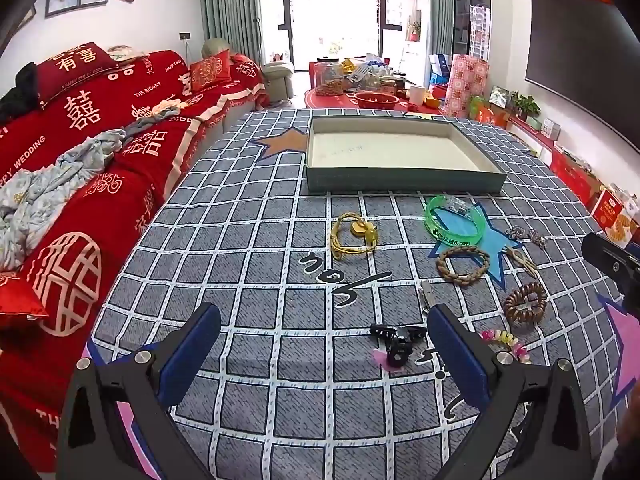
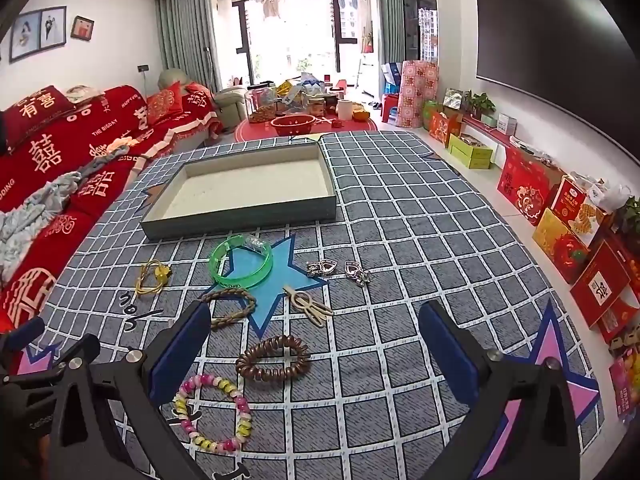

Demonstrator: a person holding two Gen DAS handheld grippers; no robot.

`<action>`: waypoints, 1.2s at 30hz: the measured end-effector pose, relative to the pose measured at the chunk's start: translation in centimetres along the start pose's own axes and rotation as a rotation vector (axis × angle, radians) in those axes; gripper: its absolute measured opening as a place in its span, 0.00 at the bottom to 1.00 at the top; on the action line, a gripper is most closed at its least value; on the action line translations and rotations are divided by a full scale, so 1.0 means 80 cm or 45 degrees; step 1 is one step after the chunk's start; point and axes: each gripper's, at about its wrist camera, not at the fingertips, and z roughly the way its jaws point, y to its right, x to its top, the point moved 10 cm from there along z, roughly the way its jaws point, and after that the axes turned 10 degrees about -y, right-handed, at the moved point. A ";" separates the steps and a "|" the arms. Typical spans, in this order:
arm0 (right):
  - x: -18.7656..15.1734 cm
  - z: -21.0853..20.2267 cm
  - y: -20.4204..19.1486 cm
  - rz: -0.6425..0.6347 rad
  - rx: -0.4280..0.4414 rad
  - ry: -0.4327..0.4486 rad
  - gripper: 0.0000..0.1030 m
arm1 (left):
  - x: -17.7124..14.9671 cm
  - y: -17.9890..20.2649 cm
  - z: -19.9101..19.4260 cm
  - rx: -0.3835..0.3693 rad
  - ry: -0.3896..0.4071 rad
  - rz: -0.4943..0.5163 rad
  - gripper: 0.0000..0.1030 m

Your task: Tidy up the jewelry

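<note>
1. Left wrist view: the left gripper [image 1: 324,340] hovers over the checked cloth [image 1: 256,240], jaws spread wide and empty. Nearer than the tray [image 1: 400,184] lie a yellow cord [image 1: 352,236], green bangle [image 1: 456,224] and black clip [image 1: 396,340].
2. Right wrist view: the right gripper [image 2: 316,344] is also wide open, empty. A brown coil tie [image 2: 274,358] and beaded bracelet [image 2: 214,412] lie nearer than the tray [image 2: 240,220].

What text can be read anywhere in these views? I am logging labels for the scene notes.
"有喜": red pillow on the sofa.
"THE BIGDAY": red sofa cover.
"HAPPY WEDDING": the same cover, its left part.
"囍": repeated across the cover.
Green bracelet: dark printing, too blurred to read.
Handwritten black script on the checked cloth: not legible.
Red boxes by the wall: print too small.
</note>
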 end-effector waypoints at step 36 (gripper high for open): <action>-0.005 0.012 -0.005 0.003 0.005 -0.005 1.00 | 0.000 0.003 0.001 0.001 -0.002 0.009 1.00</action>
